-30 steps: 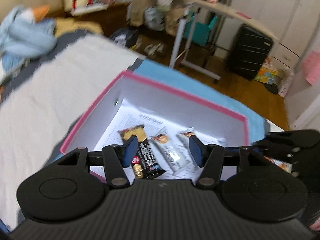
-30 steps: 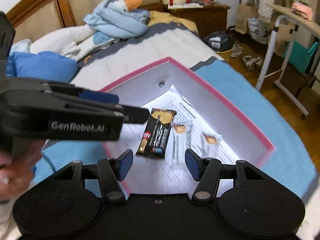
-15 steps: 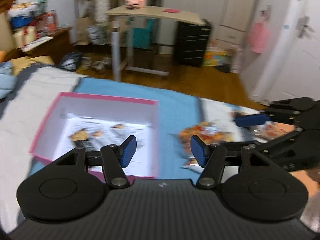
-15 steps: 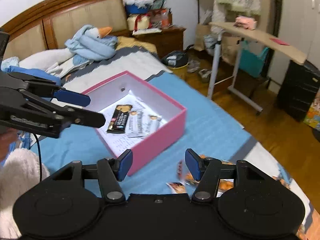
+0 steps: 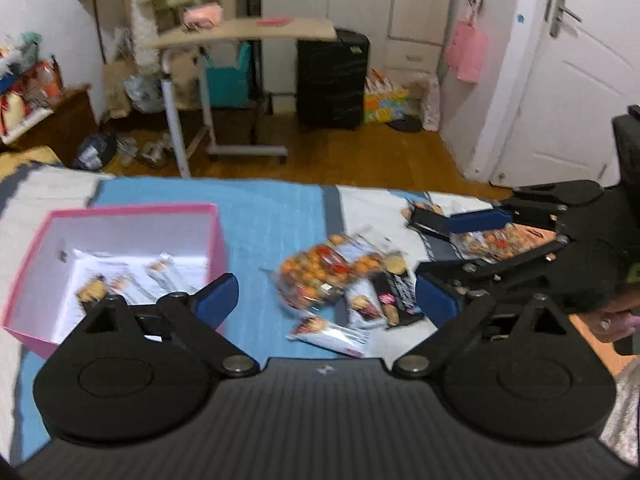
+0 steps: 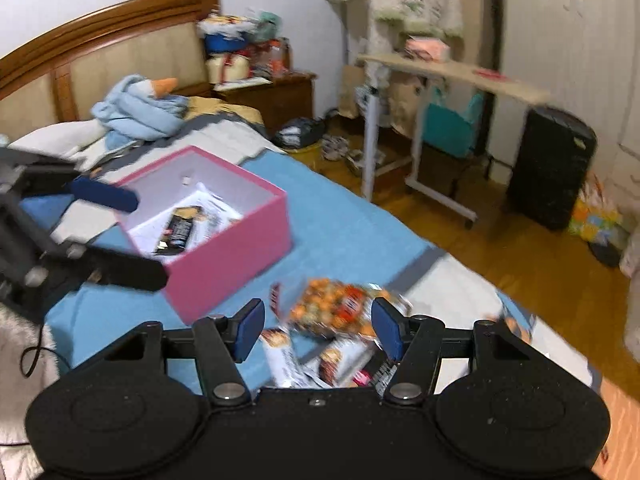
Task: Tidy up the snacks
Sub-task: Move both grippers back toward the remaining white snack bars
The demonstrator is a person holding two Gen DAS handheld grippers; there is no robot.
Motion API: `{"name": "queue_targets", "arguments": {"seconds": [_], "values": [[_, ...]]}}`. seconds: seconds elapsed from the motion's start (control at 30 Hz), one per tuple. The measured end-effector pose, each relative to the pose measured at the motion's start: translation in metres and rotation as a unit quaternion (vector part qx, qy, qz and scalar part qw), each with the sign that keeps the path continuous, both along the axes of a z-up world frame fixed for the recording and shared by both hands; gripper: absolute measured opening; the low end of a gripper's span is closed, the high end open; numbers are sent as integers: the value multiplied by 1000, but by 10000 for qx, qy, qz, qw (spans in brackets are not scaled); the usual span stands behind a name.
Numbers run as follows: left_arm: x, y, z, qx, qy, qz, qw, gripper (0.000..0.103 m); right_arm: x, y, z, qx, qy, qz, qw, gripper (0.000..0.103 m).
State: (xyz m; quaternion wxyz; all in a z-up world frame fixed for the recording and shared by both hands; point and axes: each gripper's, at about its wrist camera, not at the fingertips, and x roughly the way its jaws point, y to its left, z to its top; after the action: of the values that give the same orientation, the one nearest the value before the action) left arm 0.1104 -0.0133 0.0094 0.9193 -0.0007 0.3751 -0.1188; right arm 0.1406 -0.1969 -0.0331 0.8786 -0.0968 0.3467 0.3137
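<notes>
Snacks (image 5: pixel 344 280) lay in a loose pile on the blue bedspread (image 5: pixel 264 216), to the right of the pink box (image 5: pixel 218 236). A few bars (image 6: pixel 180 232) already rested on the printed paper at the bottom of that box, so we judged the sorting to be partly done, with the pile as the stock left to move.

We held both tools angled down over the pile, which suited a fresh pick. Our left gripper (image 5: pixel 326 300) was opening, its blue pads wide apart with nothing between them; the pile sat just beyond and between its fingertips. The orange-printed bag (image 5: pixel 316 276) lay at the far left of the heap, the white bar wrappers (image 5: pixel 332 334) nearest us, and a dark bar (image 5: pixel 396 294) to the right.

Our right gripper (image 6: pixel 318 330) was opening too, at a moderate width and empty. In its view the orange-printed bag (image 6: pixel 340 312) sat just past its pads and the white wrappers (image 6: pixel 286 356) lay under them, close to the near edge. From the left wrist view, this right tool reached in from the right, above more packets (image 5: pixel 492 240) on the pale part of the bedding.

The box stood open-topped, near the pile on the left, which we judged kept each carry short.
</notes>
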Motion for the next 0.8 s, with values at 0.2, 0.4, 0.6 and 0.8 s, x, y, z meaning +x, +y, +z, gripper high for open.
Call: {"name": "queue_targets", "arguments": {"seconds": [0.2, 0.4, 0.6, 0.8], "values": [[22, -12, -29, -527, 410, 8, 9978, 98, 25, -27, -30, 391, 635, -561, 9956, 74], [46, -1, -72, -656, 642, 689, 9934, 98, 35, -20, -73, 0, 745, -537, 9958, 70], [58, 8, -117, -308, 788, 1194, 9892, 95, 40, -2, -110, 68, 898, -333, 9954, 64], [68, 16, -155, -884, 1231, 1490, 9772, 88, 45, 20, -128, -23, 968, -410, 9945, 48]]}}
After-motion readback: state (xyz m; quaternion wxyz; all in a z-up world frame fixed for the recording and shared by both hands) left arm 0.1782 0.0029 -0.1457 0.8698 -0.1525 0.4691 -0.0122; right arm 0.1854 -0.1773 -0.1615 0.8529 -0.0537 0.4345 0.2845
